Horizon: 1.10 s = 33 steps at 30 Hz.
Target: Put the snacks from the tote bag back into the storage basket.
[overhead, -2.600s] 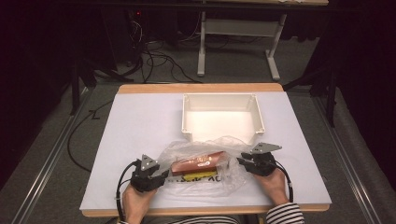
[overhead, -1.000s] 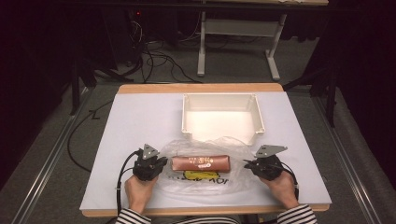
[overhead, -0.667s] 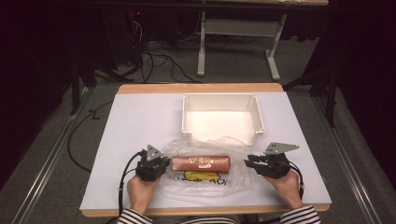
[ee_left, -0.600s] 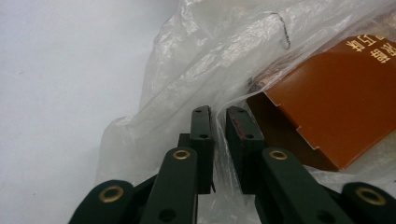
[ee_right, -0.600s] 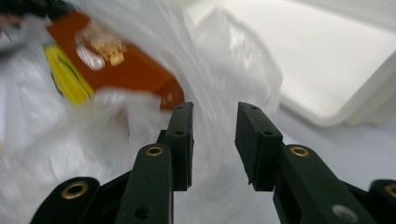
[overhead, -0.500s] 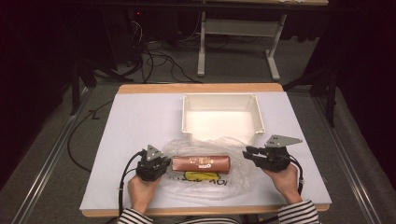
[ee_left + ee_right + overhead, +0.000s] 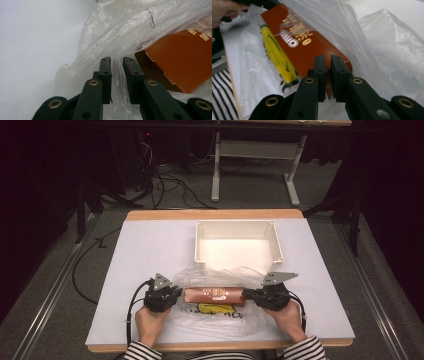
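A brown box (image 7: 215, 295) with gold print lies level inside a clear plastic bag (image 7: 220, 322) near the table's front edge. My left gripper (image 7: 177, 295) is at the box's left end. In the left gripper view its jaws (image 7: 117, 61) have just been opening, and a fold of bag film (image 7: 112, 30) runs loosely through the gap beside the box (image 7: 182, 62). My right gripper (image 7: 247, 295) is at the box's right end. Its jaws (image 7: 327, 58) have just been closing to a narrow slit over the box end (image 7: 312, 50); I cannot tell whether film lies between them.
A white open tray (image 7: 239, 222) stands just behind the bag at the table's middle. The bag carries a yellow print (image 7: 277, 57) under the box. Striped sleeves (image 7: 145, 351) come in at the front edge. Bare white tabletop (image 7: 150, 245) spreads to the left and right.
My right gripper has moved left from the bag's right edge to the box's right end. The box, tilted earlier, now lies level. My left gripper has stayed put.
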Each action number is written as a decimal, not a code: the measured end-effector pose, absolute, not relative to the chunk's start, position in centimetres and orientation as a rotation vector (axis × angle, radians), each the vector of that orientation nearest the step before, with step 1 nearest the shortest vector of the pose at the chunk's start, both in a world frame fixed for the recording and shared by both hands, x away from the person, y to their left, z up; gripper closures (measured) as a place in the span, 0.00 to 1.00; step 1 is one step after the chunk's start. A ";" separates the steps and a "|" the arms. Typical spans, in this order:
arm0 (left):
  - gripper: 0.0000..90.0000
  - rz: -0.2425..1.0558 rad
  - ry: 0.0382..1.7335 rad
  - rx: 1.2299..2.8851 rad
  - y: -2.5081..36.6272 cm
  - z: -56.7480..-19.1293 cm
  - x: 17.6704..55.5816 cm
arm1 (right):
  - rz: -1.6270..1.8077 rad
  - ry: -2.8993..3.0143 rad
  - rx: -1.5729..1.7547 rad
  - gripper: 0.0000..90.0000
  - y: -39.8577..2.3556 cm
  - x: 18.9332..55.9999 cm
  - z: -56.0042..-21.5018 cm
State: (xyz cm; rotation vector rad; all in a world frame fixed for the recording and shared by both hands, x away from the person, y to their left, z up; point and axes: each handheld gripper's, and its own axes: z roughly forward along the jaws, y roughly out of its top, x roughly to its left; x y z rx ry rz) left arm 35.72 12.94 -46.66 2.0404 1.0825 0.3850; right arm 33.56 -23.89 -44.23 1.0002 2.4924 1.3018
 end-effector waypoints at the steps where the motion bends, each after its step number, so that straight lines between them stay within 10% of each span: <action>1: 0.83 0.383 1.087 2.038 12.9 -46.7 35.8 | 1.322 2.490 1.006 0.93 -24.3 33.3 -44.4; 20: 0.79 0.448 1.088 2.086 14.5 -46.9 35.9 | 0.973 2.473 1.091 0.97 -27.6 32.9 -47.2; 33: 0.59 0.503 1.042 2.025 13.4 -43.2 36.3 | 1.115 2.389 0.988 0.72 -24.4 34.0 -44.3</action>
